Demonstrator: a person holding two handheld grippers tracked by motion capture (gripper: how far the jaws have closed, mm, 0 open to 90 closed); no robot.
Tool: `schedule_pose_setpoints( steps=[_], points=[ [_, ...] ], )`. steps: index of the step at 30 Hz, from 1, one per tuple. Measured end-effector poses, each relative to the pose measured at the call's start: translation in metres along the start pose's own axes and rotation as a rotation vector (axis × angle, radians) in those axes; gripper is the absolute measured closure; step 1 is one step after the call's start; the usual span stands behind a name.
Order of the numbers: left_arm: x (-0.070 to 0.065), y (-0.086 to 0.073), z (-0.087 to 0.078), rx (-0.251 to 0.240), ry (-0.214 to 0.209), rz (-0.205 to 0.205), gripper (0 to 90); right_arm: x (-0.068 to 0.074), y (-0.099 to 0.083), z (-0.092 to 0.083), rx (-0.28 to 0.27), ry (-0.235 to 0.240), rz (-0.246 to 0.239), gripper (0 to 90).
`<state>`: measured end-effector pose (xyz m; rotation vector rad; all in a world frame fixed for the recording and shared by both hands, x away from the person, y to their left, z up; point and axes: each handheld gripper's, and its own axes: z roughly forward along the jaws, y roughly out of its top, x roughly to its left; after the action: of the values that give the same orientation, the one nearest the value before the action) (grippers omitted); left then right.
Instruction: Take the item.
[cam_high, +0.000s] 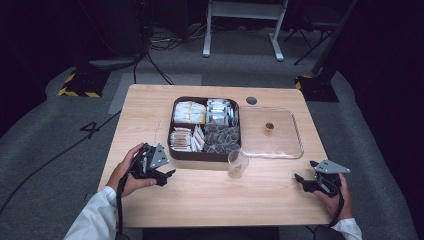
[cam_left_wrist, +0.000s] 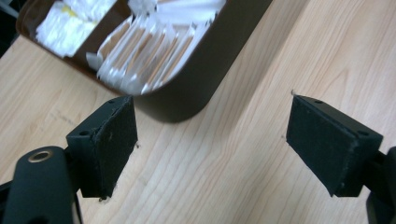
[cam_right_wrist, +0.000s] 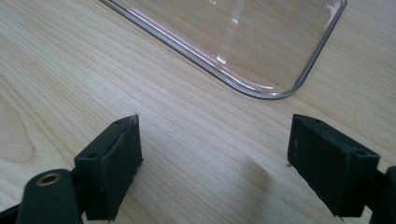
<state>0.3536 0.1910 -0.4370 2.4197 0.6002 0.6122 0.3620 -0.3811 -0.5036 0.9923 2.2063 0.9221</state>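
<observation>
A dark brown compartment box (cam_high: 205, 155) sits mid-table, holding white and yellow sachets (cam_high: 189, 112), brown-edged packets (cam_high: 181, 139) and dark pouches (cam_high: 222, 137). To its right lies a clear plastic tray (cam_high: 296, 145) with a small brown item (cam_high: 269, 126) in it. A small clear cup (cam_high: 237, 163) stands in front of the box. My left gripper (cam_high: 167, 176) rests open at the table's left, just short of the box corner (cam_left_wrist: 187, 100); its jaws stand wide apart, empty. My right gripper (cam_high: 300, 181) is open at the right front, near the tray corner (cam_right_wrist: 275, 93), nothing between its pads (cam_right_wrist: 116, 158).
A round grommet hole (cam_high: 251, 100) sits near the table's far edge. Bare wood (cam_high: 215, 200) spans the front between both hands. Beyond the table stand a white frame's legs (cam_high: 242, 27) and yellow-black striped bases (cam_high: 80, 90) on grey floor.
</observation>
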Motion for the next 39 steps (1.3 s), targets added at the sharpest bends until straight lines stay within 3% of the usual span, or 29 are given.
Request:
schedule_pose_setpoints(
  steps=[16,23,25,29,30,32,39],
  points=[
    [0.005,-0.043,0.013,0.050,-0.020,-0.097,16.6,0.000,0.000,0.000,0.000,-0.001,0.000,18.0],
    [0.012,-0.068,0.022,0.059,-0.036,-0.175,16.7,0.000,0.000,0.000,0.001,0.000,0.001,18.0],
    [0.013,-0.071,0.021,0.045,-0.043,-0.192,16.6,0.000,0.000,0.000,0.000,0.001,0.001,18.0],
    [0.017,-0.085,0.021,-0.003,-0.100,-0.289,16.6,0.000,0.000,0.000,0.000,0.000,0.001,18.0],
    [0.017,-0.085,0.021,-0.003,-0.100,-0.289,16.5,0.000,0.000,0.000,0.000,0.000,0.001,18.0],
    [0.018,-0.093,0.021,-0.041,-0.113,-0.338,15.3,0.000,0.000,0.000,0.000,0.000,-0.001,18.0],
    [0.019,-0.094,0.020,-0.039,-0.106,-0.331,15.1,0.001,0.000,0.000,0.000,-0.002,-0.002,18.0]
  ],
)
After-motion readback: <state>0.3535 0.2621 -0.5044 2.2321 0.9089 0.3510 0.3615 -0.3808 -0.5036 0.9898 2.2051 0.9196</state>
